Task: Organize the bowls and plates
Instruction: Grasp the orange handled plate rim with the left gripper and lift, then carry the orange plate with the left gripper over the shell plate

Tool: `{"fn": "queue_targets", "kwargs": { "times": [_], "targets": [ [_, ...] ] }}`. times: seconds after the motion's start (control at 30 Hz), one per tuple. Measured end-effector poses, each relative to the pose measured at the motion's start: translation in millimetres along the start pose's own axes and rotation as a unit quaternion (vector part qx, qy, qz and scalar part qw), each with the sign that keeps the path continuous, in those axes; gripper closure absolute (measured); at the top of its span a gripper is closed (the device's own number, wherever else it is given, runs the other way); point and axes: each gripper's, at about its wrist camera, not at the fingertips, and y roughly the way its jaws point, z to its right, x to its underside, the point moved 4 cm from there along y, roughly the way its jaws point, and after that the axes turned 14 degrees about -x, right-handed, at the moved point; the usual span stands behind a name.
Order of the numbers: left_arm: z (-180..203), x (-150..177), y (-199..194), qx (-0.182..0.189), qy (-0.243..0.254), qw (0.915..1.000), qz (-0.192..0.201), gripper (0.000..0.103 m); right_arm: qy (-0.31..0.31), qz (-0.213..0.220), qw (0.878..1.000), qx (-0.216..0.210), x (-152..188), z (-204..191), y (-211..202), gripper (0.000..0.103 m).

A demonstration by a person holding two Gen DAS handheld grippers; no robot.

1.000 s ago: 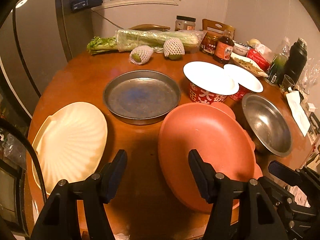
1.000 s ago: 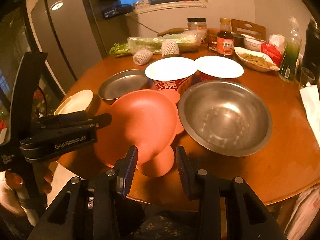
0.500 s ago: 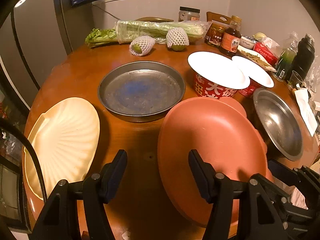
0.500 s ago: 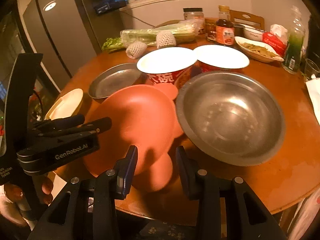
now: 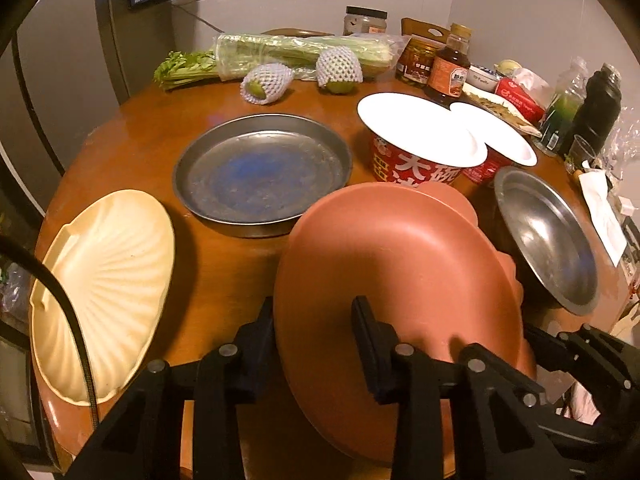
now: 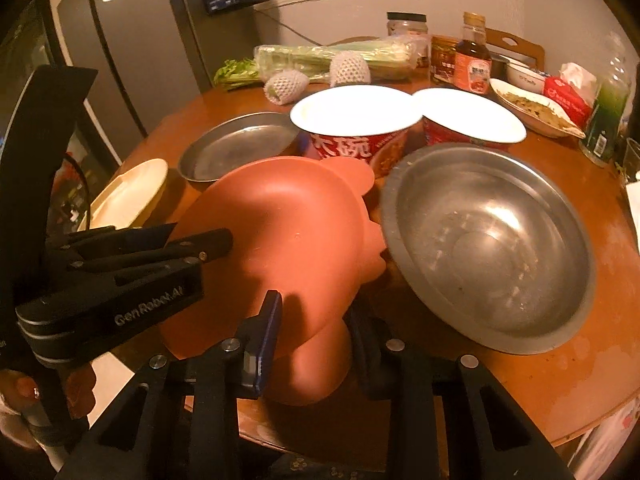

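Left wrist view: our left claw straddles the near-left rim of the terracotta plate, one finger under/outside the edge, the other over the inner face. Fingers look snug on the rim but we can't tell if they're truly clamped. Plate sits tilted at the near edge of the desk, w/ the shell plate to its left, the steel pan behind, the steel bowl to its right. To do this well, we judge: bite deep enough past the rim lip, keep the plate level on the lift, clear the noodle cup behind.

Right wrist view: our right claw has fingers apart, either side of the plate's near lobe, not visibly pinching it. This view shows what the other doesn't: the plate's lobed, flower-like edge, the left claw's side profile on the rim, and how close the steel bowl sits, nearly touching. Left view alone shows the shell plate fully & the gap for a stack.
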Motion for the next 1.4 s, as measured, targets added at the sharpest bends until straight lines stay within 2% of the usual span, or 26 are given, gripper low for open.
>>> {"fn": "queue_targets", "kwargs": {
  "times": [0.33,0.57,0.87,1.1,1.4],
  "targets": [
    [-39.3,0.4,-22.7,-0.014,-0.030,0.9992,0.022,0.066,-0.029,0.007,0.999,-0.013,-12.5,-31.8,-2.6,0.070],
    [-92.5,0.1,-35.1,-0.052,-0.074,0.9952,0.039,0.066,-0.058,0.010,0.997,-0.042,-34.1,-76.1,8.9,0.070],
    [-159.3,5.0,-31.5,-0.087,-0.117,0.9886,0.037,0.066,-0.096,-0.003,0.993,-0.072,-55.3,-136.3,43.9,0.069],
    [-182.2,0.4,-15.6,-0.107,-0.120,0.9865,0.033,0.066,-0.102,-0.026,0.992,-0.075,-58.6,-158.4,70.9,0.069],
    [-193.4,-7.0,2.5,-0.106,-0.116,0.9873,0.022,0.066,-0.097,-0.049,0.991,-0.072,-62.0,-162.9,90.8,0.068]
  ]
}}
